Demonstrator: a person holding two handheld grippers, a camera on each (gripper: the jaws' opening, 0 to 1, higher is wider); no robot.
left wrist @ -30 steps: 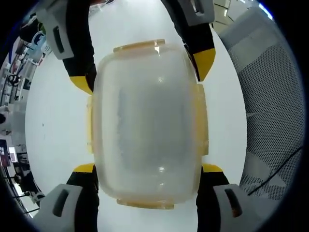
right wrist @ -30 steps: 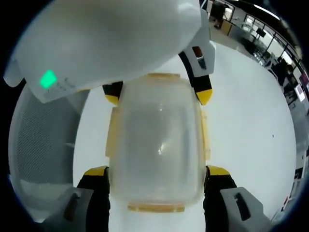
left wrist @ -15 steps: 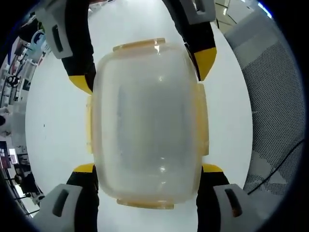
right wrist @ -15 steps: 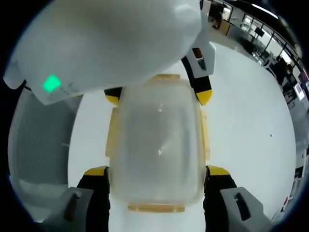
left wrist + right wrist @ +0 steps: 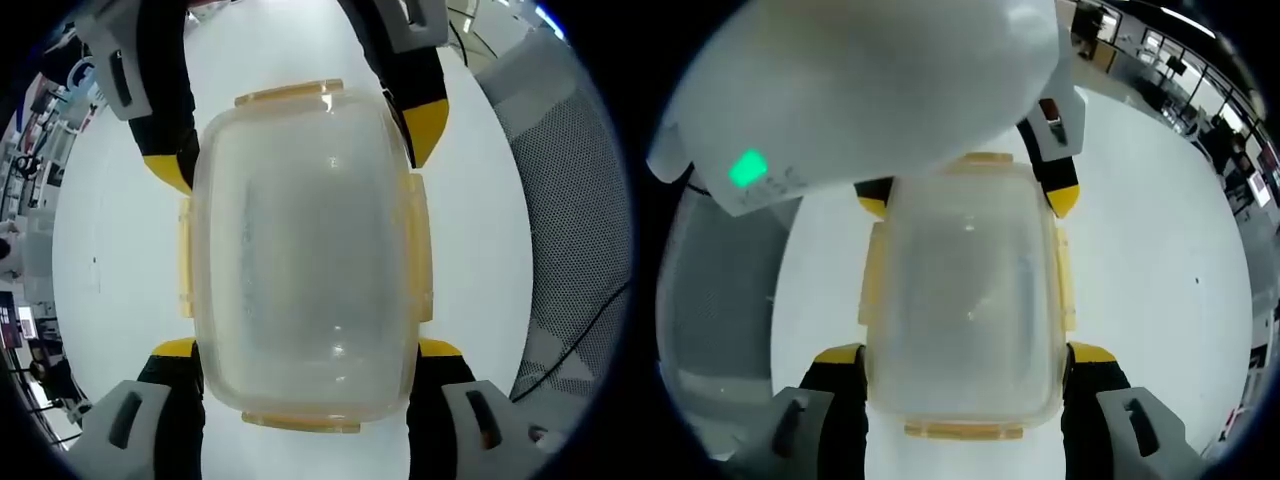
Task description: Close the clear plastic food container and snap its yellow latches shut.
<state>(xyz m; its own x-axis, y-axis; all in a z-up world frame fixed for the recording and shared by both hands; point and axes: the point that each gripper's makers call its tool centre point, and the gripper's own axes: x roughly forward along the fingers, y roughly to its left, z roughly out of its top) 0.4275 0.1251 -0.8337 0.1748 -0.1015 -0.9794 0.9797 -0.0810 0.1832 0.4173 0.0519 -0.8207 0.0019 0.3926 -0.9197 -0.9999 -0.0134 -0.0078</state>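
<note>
Clear, frosted plastic food container [image 5: 305,250] with rounded corners, lid on, held between the two grippers over a white tabletop [image 5: 110,260]. Yellow latches [image 5: 418,250] folded flat along both long sides and at both short ends; whether snapped fully home, cannot tell.

In the left gripper view: container squarely between the left gripper [image 5: 305,350]'s own yellow-tipped black jaws, near end sitting in the gap, both tips touching the container's sides. Jaws spread wide and pinching the container across its width. At the far end, the right gripper [image 5: 300,150] coming in from the top, its yellow tips pressed against the container's two far corners. To the right of the tool, beyond the table edge, a grey perforated mesh panel [image 5: 570,230] with a thin dark cable [image 5: 575,330] across it.

In the right gripper view: same container [image 5: 965,300] seated between the right gripper [image 5: 965,355]'s jaws, yellow tips touching either side of the near end, jaws spread and clamping it. Opposite, the left gripper [image 5: 970,200] gripping the far end, its pale grey housing looming large above with a green indicator light [image 5: 747,168] lit. Grey mesh panel [image 5: 710,290] to the left of the tool.
</note>
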